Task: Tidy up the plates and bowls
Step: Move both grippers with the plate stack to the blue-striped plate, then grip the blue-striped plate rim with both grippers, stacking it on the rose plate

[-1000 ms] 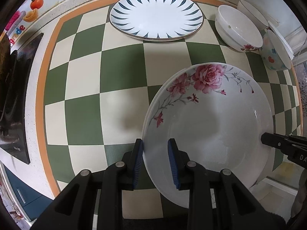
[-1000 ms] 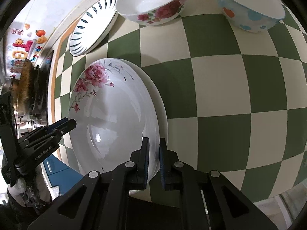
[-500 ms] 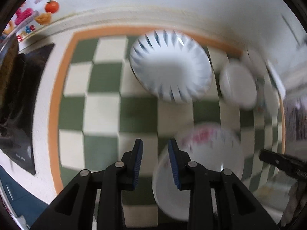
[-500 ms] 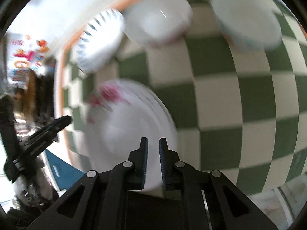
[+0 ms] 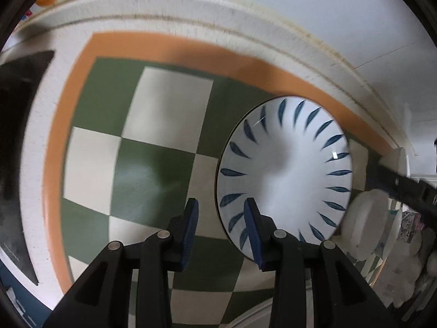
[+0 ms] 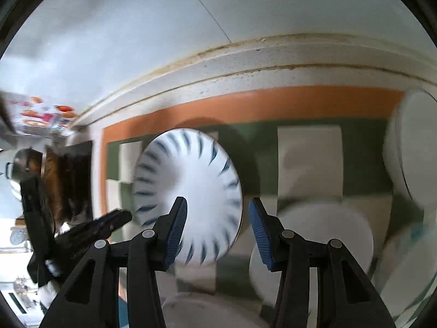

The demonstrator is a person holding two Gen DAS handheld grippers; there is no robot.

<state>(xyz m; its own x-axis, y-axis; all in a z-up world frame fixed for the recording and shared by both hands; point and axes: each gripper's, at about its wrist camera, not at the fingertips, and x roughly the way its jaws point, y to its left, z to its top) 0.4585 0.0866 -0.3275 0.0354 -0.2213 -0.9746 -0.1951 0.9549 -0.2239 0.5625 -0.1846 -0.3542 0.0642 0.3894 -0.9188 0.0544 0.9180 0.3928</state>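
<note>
A white plate with blue leaf marks (image 5: 284,180) lies on the green and cream checked mat near the back wall. My left gripper (image 5: 221,227) is open and empty, its right finger over the plate's near left rim. My right gripper (image 6: 217,222) is open and empty, its jaws astride the same plate's (image 6: 188,199) right edge. The left gripper (image 6: 90,229) shows at the plate's left in the right wrist view, and the right gripper (image 5: 407,188) shows at its right in the left wrist view. The rim of the rose plate (image 5: 262,311) shows at the bottom.
White bowls (image 6: 311,246) stand to the right of the blue plate, blurred, one (image 6: 409,147) at the far right. A bowl (image 5: 366,221) is by the plate's right. A black stove top (image 5: 16,147) lies left of the mat. The wall runs close behind.
Both grippers have let go of the rose plate, left on the mat, and moved forward to the blue leaf plate. Both jaws have opened wider.
</note>
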